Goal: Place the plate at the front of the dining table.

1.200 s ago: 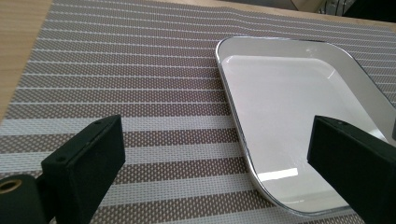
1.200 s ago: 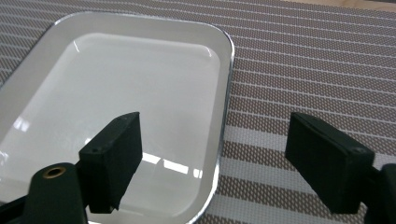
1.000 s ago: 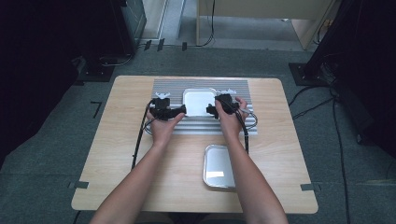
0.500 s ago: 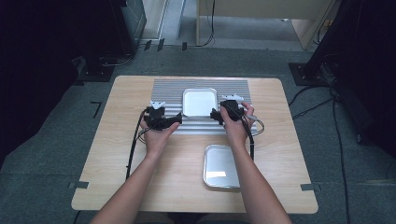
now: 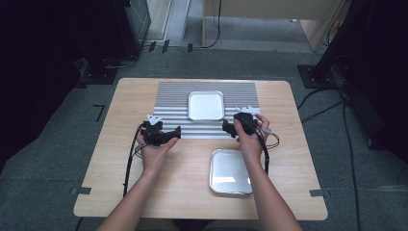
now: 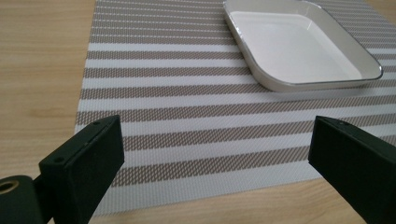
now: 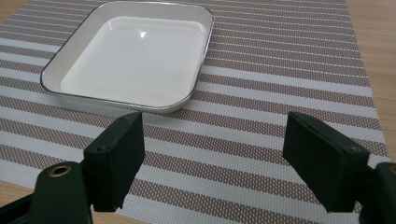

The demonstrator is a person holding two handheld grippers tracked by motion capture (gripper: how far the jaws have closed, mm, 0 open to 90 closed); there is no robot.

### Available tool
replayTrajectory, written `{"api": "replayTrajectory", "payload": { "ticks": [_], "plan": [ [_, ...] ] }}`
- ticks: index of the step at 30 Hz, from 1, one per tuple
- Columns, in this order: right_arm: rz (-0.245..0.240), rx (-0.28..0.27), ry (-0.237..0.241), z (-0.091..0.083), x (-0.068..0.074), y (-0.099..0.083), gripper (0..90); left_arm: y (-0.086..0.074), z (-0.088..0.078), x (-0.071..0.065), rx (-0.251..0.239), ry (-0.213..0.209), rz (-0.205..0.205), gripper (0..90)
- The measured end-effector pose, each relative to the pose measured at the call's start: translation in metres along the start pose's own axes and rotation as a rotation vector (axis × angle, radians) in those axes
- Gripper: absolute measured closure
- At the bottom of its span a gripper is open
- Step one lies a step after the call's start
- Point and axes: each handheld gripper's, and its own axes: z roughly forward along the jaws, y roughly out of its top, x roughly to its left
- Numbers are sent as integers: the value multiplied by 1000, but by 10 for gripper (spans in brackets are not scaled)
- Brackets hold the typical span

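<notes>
A white square tray (image 5: pixel 206 105) with a thin dark rim rests on the striped placemat (image 5: pixel 168 108) at the table's far middle. It lies empty at the upper right of the left gripper view (image 6: pixel 299 44) and at the upper left of the right gripper view (image 7: pixel 133 58). My left gripper (image 5: pixel 176 133) hovers over the mat's near left edge, jaws wide open and empty (image 6: pixel 212 163). Near the mat's near right edge, my right gripper (image 5: pixel 226 127) is open too, with nothing between its jaws (image 7: pixel 212 158). Both point inward toward the tray and stand apart from it.
A second tray (image 5: pixel 230 172), shiny metal and empty, lies on the bare wood near the table's front, just under my right forearm. The wooden table (image 5: pixel 120 163) has open surface at its left and right. Cables (image 5: pixel 129 166) trail back from each gripper.
Both grippers have drawn back toward me from the white tray's sides, and the tray now sits alone on the mat. The left gripper moved farther left and nearer.
</notes>
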Motion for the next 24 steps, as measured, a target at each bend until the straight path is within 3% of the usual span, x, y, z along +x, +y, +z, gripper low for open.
{"api": "replayTrajectory", "payload": {
  "ticks": [10, 19, 24],
  "plan": [
    [-2, -10, -9, -18, -8, -14, 210, -20, -17, 13, 5, 22, 25, 34],
    [39, -11, -15, -29, -19, -32, 212, -28, -36, 28, -10, 31, 18, 34],
    [36, -20, -23, -37, -25, -36, 215, -34, -45, 36, -13, 28, 17, 35]
  ]
}}
